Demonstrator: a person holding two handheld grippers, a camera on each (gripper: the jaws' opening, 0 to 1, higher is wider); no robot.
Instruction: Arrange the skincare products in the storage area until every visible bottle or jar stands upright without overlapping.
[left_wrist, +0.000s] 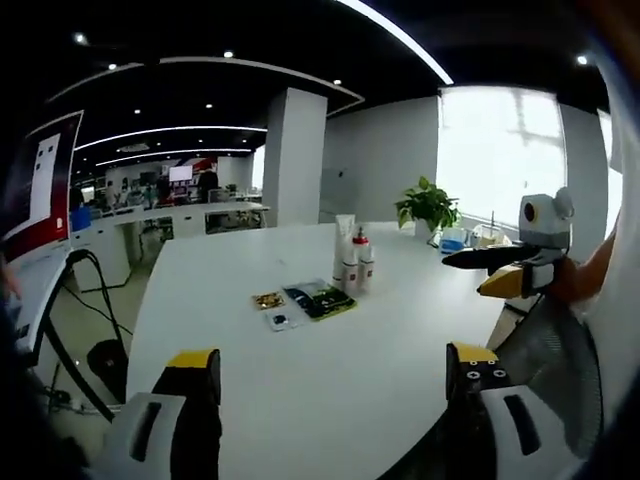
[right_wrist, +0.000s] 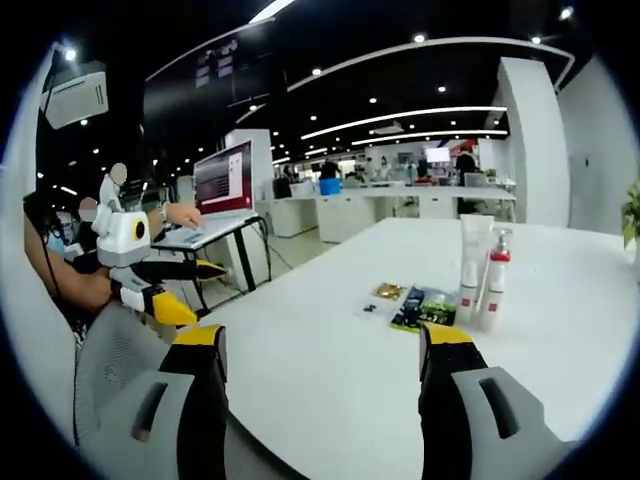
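White round table (left_wrist: 300, 400), bare near both grippers. Left gripper (left_wrist: 335, 375): yellow-tipped jaws apart, empty. Small flat sachets (left_wrist: 272, 308) and dark green packet (left_wrist: 322, 300) lying mid-table, white tube and red-capped bottles (left_wrist: 353, 262) upright just beside. Right gripper (right_wrist: 322, 355): jaws apart, empty. Approach stage, judging so; next, reaching well forward.

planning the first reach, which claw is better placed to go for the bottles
Neither by much; I'd lean right. Both claws are open and short of the bottles, standing grouped by flat packets. In the right gripper view they sit just beyond its right jaw.
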